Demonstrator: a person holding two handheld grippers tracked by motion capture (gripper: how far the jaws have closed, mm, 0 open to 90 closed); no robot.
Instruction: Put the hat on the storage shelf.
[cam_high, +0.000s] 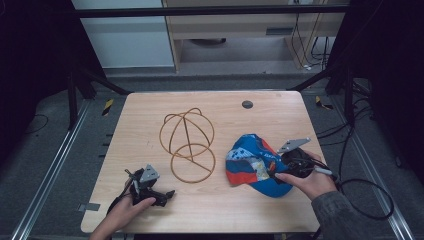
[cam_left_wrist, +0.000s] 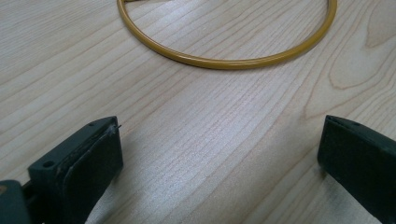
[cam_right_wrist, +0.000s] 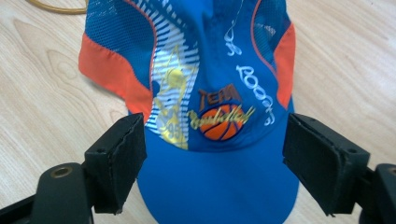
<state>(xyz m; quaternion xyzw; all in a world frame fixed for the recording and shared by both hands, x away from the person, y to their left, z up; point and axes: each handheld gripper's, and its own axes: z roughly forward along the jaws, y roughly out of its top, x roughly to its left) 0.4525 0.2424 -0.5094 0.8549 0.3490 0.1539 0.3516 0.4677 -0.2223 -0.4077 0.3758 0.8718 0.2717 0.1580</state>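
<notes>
Judged as the step in hand: taking the cap (cam_high: 250, 160) by its peak for a lift over to the wire stand (cam_high: 187, 140).

Found at the near right of the table (cam_high: 150, 110), lying crown-up, peak toward the person, well apart from the stand at the middle. Straddled at the peak by the right tongs (cam_high: 277, 172), jaws apart, one on each side of the blue brim in the right gripper view (cam_right_wrist: 212, 135); no clamping to be seen on the cloth (cam_right_wrist: 210, 70).

To do it well:
- Keep the right tongs centred on the peak, not drifting toward the orange panel on either side.
- Turn the wrist for a bite across the thickness of the brim rather than across its width; too broad otherwise, and likely to buckle.
- Bite on the stiff brim, not the soft mesh behind the basketball badge.
- Close firmly, then lift slowly, checking for slipping or drooping.
- Carry high enough to pass over the top loops of the stand.

Left tongs (cam_high: 167, 195) resting at the near left, jaws apart with nothing between them (cam_left_wrist: 219, 135), bare wood below and the stand's base ring (cam_left_wrist: 224, 63) just beyond. Worth moving up to that ring and pinning it down, being light wire and probably easy to tip or push along.
</notes>
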